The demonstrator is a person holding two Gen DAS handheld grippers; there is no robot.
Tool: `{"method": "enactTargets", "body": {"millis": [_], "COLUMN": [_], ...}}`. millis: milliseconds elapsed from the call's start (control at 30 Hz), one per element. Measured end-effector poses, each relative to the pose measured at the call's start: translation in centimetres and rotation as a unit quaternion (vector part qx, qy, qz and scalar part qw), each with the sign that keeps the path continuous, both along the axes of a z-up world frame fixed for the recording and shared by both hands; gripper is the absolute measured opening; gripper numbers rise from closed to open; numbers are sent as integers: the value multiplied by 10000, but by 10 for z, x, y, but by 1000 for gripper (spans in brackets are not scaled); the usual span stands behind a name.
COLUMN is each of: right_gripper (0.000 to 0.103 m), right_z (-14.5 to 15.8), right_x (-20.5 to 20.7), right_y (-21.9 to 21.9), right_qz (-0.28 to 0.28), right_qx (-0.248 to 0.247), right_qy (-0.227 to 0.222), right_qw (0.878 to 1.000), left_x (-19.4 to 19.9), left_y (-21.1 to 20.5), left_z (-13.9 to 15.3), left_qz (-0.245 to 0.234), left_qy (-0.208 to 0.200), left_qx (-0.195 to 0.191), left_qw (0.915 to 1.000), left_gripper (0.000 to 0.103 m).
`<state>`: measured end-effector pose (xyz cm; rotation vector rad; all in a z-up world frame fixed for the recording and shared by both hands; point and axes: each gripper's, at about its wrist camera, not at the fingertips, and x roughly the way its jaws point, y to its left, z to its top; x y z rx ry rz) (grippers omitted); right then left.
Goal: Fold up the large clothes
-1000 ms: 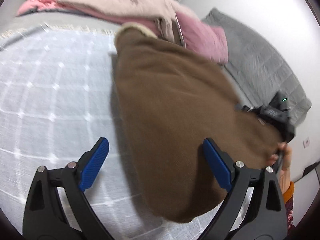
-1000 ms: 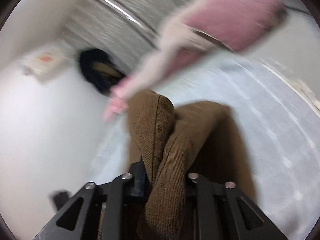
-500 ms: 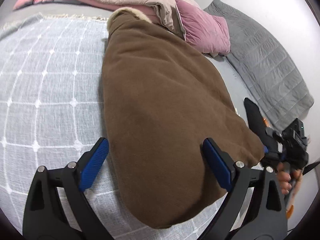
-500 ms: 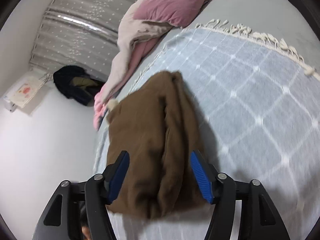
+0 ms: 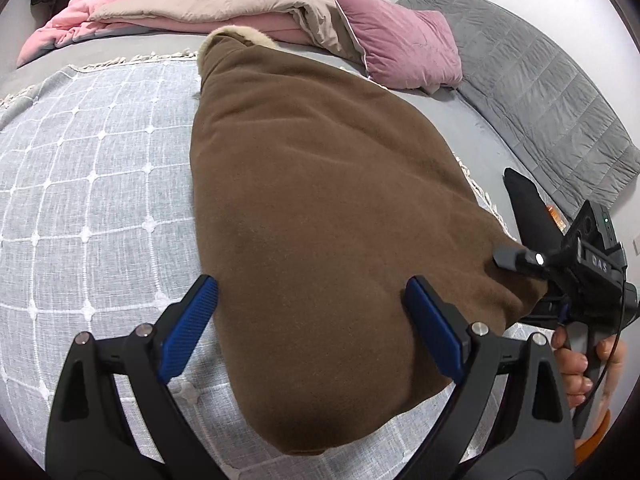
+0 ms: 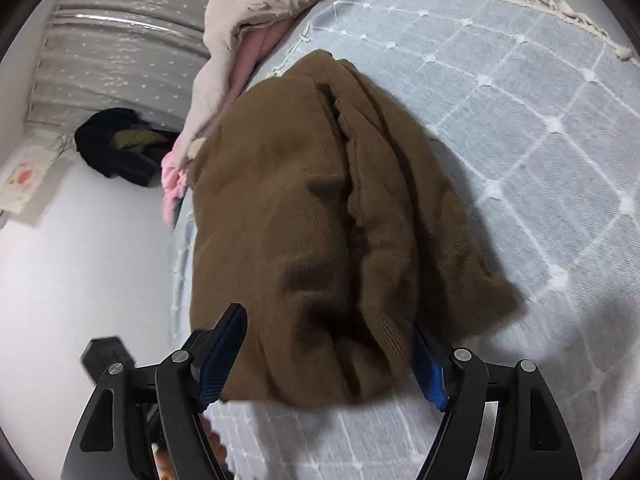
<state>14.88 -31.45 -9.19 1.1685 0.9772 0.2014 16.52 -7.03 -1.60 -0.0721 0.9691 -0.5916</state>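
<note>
we see brown fleece garment (image 5: 320, 200) folded on the checked throw (image 5: 80, 180) on the bed | left claw (image 5: 312, 328) spread, empty | right claw (image 6: 328, 364) opening, fabric between, unpinched | soft, bulky, floppy; we'd pinch the doubled near hem

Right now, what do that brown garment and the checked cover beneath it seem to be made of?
The brown garment looks like thick, matte fleece or brushed wool: soft nap, with fine twill ribbing in the right wrist view, and a cream fuzzy trim at the far end. The checked cover seems a thin woven cotton, pale blue-grey with raised white threads and a tasselled fringe.
</note>
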Motion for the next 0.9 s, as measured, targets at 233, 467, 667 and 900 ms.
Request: {"method": "enactTargets", "body": {"millis": [233,467,667,900], "right_gripper": [26,26,55,55], "right_z": [75,41,-78,1], "right_x": [10,-15,-34,-51], "right_y": [-12,-79,-100,-125], "right_qz": [-358,-1171,-1195,-1810], "right_qx": [-340,-72,765,-435], "right_qy": [-1440,-1446,74,-561], "right_qw": [9883,9825,9899,9809], "left_x": [-2,-7,-15,-19], "left_y": [1,-25,-42,-51], "left_z": [31,28,-1,29], "left_qz": [268,-161,-411,-251], "left_qy": [-531,-723,-621,-1357], "left_qx": [-172,278,395,398], "left_qw": [9981,9969,9964,9896], "left_gripper": [95,95,95,95]}}
